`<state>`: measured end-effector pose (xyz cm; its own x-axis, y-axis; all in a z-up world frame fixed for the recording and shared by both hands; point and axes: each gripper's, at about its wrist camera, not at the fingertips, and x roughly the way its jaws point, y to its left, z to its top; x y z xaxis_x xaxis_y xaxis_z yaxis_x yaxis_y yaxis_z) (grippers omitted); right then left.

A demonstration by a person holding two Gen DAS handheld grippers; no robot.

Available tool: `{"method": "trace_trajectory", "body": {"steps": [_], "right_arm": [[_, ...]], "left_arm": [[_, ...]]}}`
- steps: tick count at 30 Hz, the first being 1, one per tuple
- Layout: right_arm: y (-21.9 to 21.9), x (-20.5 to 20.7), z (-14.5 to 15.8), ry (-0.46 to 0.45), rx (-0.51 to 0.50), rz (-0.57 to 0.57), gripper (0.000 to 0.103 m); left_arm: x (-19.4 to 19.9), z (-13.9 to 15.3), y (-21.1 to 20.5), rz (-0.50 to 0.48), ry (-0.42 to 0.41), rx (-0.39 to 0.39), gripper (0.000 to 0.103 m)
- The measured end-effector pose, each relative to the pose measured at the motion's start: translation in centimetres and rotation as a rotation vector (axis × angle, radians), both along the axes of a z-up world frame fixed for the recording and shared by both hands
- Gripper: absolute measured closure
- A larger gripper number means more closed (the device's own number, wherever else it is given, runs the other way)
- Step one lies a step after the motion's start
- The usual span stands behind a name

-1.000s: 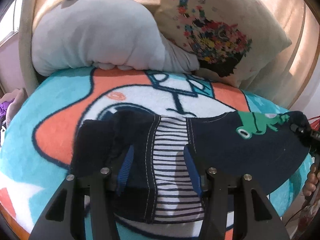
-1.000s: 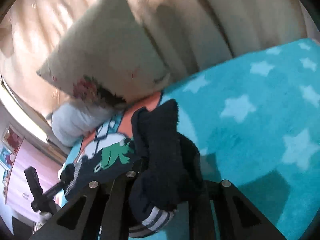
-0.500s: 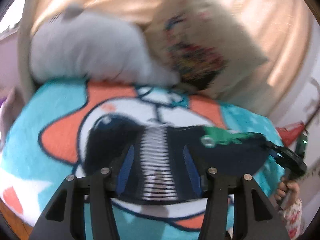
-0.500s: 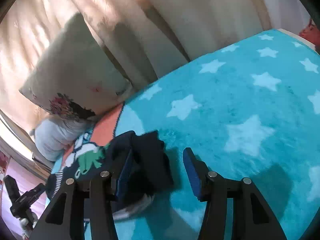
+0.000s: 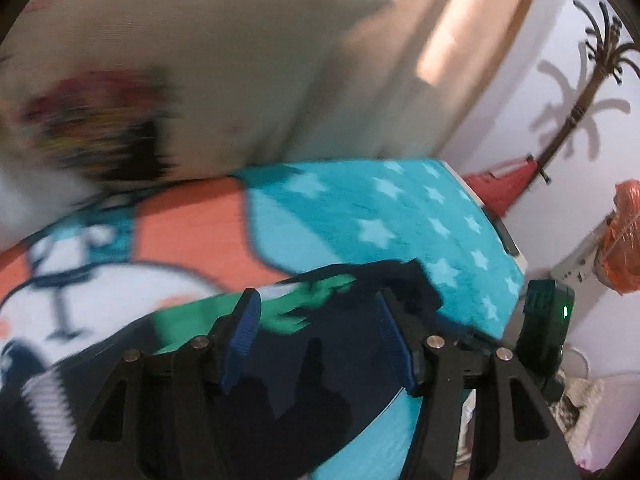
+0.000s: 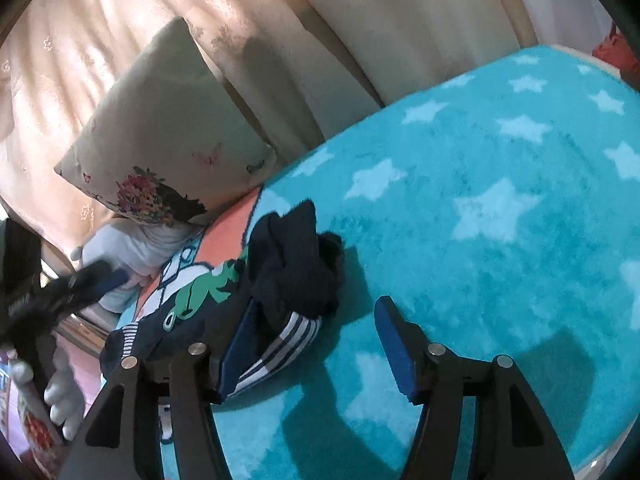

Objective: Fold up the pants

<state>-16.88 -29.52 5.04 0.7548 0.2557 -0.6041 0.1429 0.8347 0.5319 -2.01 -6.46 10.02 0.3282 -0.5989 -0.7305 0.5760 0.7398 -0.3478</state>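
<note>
Lying bunched on the star-patterned turquoise blanket (image 6: 500,184), with a green frog print (image 6: 200,292) facing up and a striped lining (image 6: 288,336) showing at the near edge: navy pants (image 6: 292,264). Crumpled into a dark heap at the end nearest the plain starred part of the blanket, spread flatter toward the orange-and-white cartoon patch (image 5: 188,232).

Hovering low over that blanket, right gripper (image 6: 316,344) spread wide, blue pads (image 6: 394,344) apart, nothing between them; left pad just beside the striped edge of the pants (contact not clear). Left gripper (image 5: 320,340) likewise spread wide above the navy cloth (image 5: 340,360), gripping nothing, view heavily blurred.

Leaning against beige curtains (image 6: 280,20) at the blanket's far edge: a cream floral cushion (image 6: 160,140), with a grey plush pillow (image 6: 132,248) beneath it. Beyond the blanket's right end in the left wrist view, a palm-shaped stand (image 5: 580,92) against the wall.
</note>
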Motion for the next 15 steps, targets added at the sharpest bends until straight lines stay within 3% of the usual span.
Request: {"method": "trace_trajectory", "body": {"steps": [6,15], "right_arm": [[1.2,0.4,-0.3,-0.016,0.004,0.038,0.037],[1.8,1.1,-1.2,-0.034,0.038,0.026,0.036]], "left_arm": [[2.4,-1.9,-8.5,-0.128,0.043,0.06,0.045],[4.0,-6.1,-12.5,-0.233,0.167,0.127,0.045]]}}
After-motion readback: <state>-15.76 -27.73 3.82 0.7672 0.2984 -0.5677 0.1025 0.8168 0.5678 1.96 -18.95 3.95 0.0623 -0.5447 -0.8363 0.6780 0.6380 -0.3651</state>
